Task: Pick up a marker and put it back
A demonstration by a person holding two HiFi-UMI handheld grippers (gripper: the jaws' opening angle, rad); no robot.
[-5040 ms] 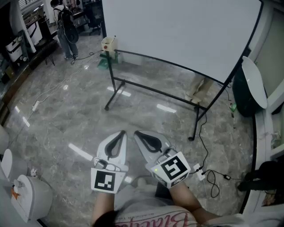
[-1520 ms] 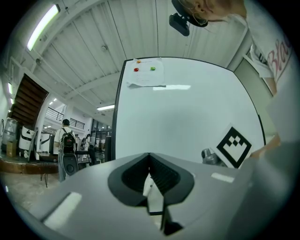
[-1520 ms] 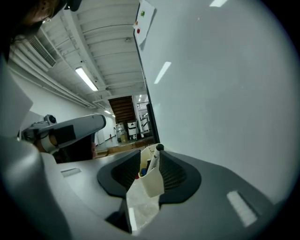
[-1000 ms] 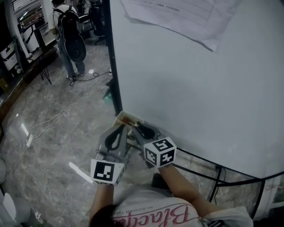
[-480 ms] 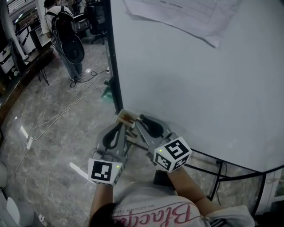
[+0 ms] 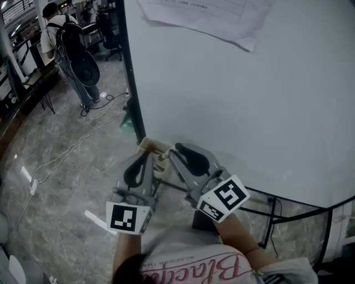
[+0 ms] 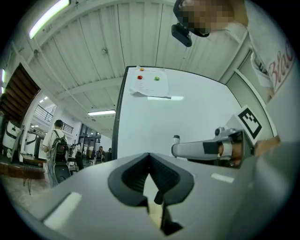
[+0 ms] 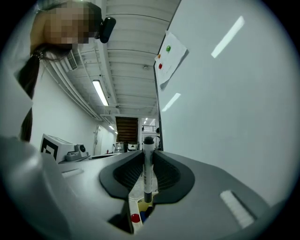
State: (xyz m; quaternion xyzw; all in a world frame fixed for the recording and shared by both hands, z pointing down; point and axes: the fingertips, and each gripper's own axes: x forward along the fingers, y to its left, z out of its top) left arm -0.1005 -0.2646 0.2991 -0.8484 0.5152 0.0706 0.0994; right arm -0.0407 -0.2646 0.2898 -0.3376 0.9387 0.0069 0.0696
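Ahead of you: whiteboard (image 6: 238,105), black frame (image 6: 132,94), paper sheet (image 6: 205,16) at top. Beneath you: glossy grey marbled floor (image 6: 55,183), trailing cables (image 6: 77,145). Far left: person with backpack (image 6: 64,47). Overhead: strip light (image 7: 47,18), ribbed ceiling (image 7: 108,42).

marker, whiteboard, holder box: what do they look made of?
Marker: smooth white barrel with a black cap, likely plastic.
Whiteboard: glossy white coated panel that shows sharp bright reflections. Its core is unclear.
Box: cream and matte, either plastic or wood. I can't tell which.
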